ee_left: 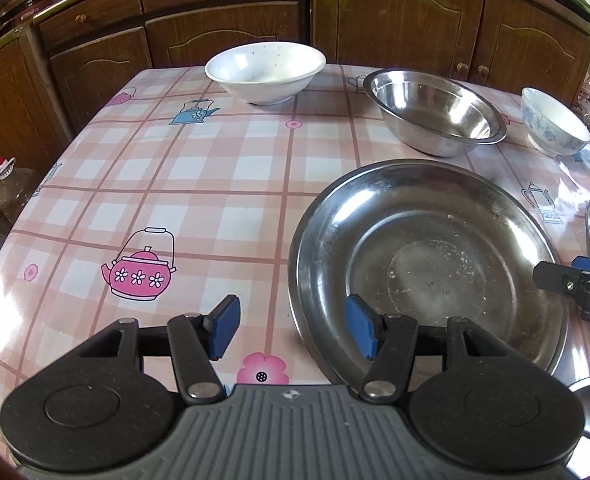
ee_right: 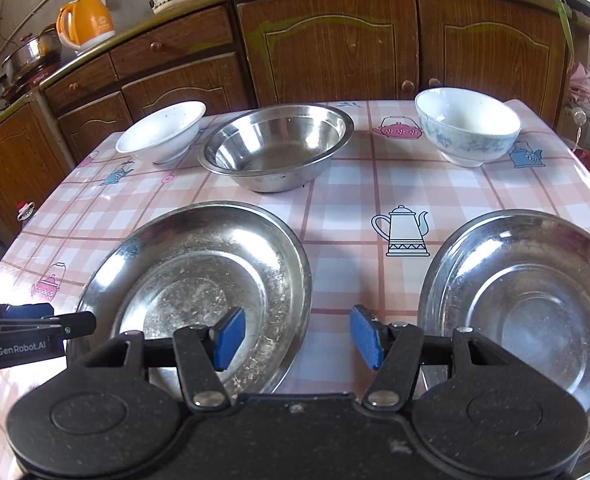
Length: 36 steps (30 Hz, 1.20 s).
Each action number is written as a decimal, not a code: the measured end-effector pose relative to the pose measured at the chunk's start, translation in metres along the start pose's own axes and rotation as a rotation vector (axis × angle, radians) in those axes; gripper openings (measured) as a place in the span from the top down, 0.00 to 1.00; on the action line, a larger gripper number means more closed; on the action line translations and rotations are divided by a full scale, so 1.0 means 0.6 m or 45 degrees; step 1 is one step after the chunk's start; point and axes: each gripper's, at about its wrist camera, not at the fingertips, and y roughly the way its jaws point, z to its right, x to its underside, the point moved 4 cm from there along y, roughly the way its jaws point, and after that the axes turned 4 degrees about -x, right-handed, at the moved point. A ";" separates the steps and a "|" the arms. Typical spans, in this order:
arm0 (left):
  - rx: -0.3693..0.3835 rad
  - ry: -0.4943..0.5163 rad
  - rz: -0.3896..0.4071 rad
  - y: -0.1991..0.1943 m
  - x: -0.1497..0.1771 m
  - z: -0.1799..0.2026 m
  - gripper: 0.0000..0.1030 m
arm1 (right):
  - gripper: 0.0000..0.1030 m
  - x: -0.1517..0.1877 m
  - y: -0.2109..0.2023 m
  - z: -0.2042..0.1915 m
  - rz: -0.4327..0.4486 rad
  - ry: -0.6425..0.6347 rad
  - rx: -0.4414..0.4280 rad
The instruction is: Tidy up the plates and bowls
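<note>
Steel plate (ee_right: 199,284) near the table's (ee_left: 175,168) front edge looks light, stiff, slippery; grip its rim. Both tongs, left gripper (ee_left: 293,330) and right gripper (ee_right: 297,338), gape empty.

- The left wrist view looks forward and steeply down along the left gripper (ee_left: 293,332) from close above the table (ee_left: 199,184), facing the brown cabinets (ee_left: 407,20).
- The right wrist view looks the same way along the right gripper (ee_right: 297,336), set further to the right and just as near.
- Both share the left steel plate (ee_left: 427,268) (ee_right: 199,288), the steel bowl (ee_left: 435,116) (ee_right: 279,148), the white bowl (ee_left: 265,70) (ee_right: 163,132) and the patterned bowl (ee_left: 555,124) (ee_right: 467,128).
- Each view catches the other gripper at its edge.
- Only the right view fully shows the right steel plate (ee_right: 535,312).
</note>
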 end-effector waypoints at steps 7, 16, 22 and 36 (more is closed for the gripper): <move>0.005 0.024 -0.002 0.023 -0.011 0.001 0.47 | 0.33 0.000 0.029 0.007 -0.037 0.060 -0.025; 0.053 0.046 0.017 0.037 -0.017 0.009 0.77 | 0.69 -0.005 0.043 0.000 -0.036 0.101 -0.054; 0.062 0.011 0.056 0.020 -0.026 -0.001 0.80 | 0.78 -0.011 0.026 0.002 0.007 0.125 -0.060; 0.044 -0.008 0.182 -0.053 -0.056 -0.004 0.80 | 0.78 -0.053 -0.052 -0.025 0.162 0.074 -0.060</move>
